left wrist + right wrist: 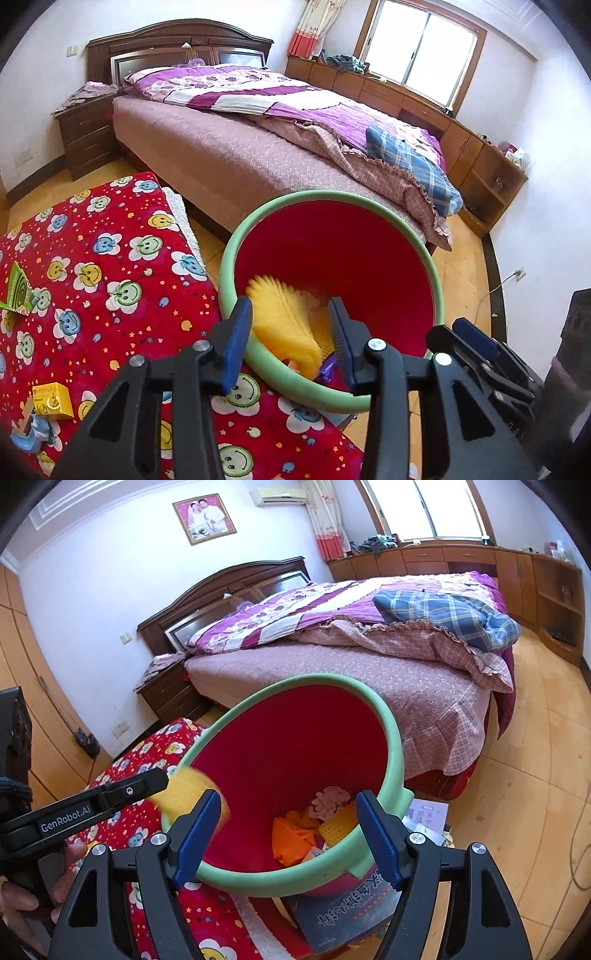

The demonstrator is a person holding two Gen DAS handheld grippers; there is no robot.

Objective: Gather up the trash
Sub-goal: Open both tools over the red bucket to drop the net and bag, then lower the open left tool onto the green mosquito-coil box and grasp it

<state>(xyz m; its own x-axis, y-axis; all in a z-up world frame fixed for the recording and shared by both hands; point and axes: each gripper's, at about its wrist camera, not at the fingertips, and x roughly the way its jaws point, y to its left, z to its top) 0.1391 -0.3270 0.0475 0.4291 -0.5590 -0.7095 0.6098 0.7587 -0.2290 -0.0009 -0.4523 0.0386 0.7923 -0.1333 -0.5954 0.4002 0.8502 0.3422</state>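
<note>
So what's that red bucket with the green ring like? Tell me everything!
The bucket looks like smooth plastic, red inside, with a thick mint-green rim. It is tilted, its round mouth open towards the cameras. It sits beside the red smiley-face quilt, in front of the bed. Inside lie orange, yellow and pink scraps. A blurred yellow thing is at its near rim. The right tool straddles the near rim, fingers apart; whether they touch it is unclear.
</note>
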